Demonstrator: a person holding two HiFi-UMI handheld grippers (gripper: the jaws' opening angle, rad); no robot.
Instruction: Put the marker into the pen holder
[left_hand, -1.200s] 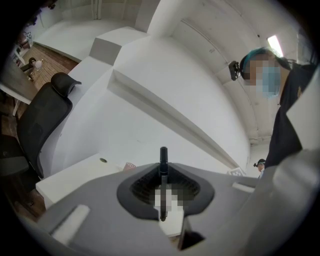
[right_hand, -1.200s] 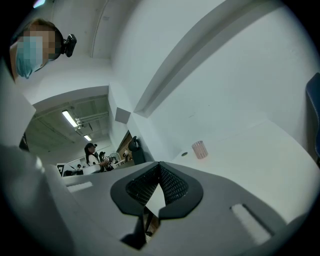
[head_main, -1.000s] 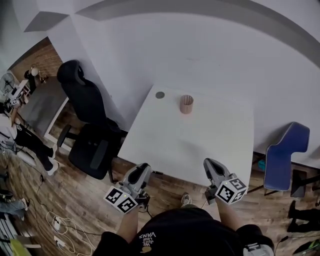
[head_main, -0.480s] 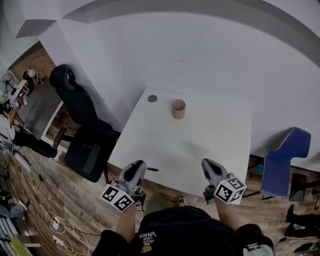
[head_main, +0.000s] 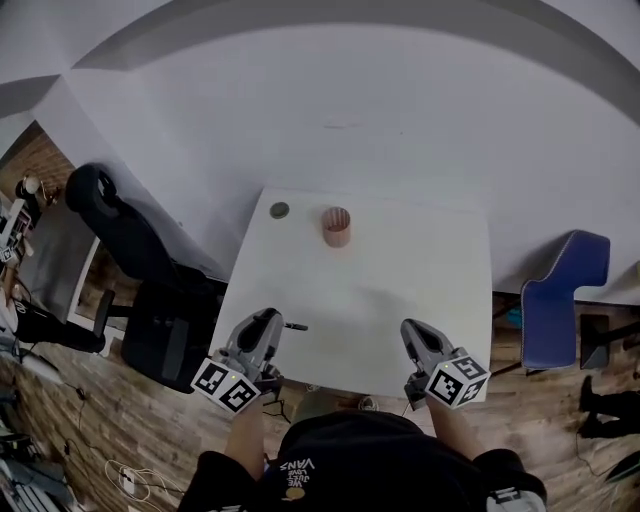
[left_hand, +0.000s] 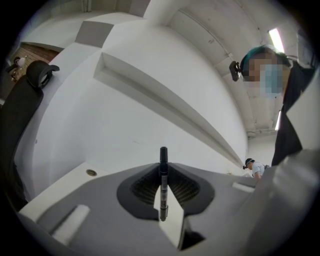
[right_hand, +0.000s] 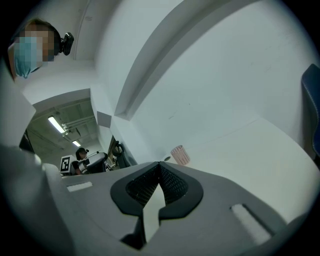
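From above the marker (head_main: 295, 326) mostly hides behind the left gripper (head_main: 270, 320), only its tip poking out; it's pinched crosswise between those fingers (left_hand: 145, 185), right gripper (right_hand: 159, 164) closed on nothing.

A slim black marker (left_hand: 163, 172) is pinched between the jaws of the left gripper (head_main: 272, 320), lying crosswise to them with one end sticking out past them. The pen holder (head_main: 337, 227), a pinkish perforated cup, stands upright well ahead of that gripper, slightly to its right.
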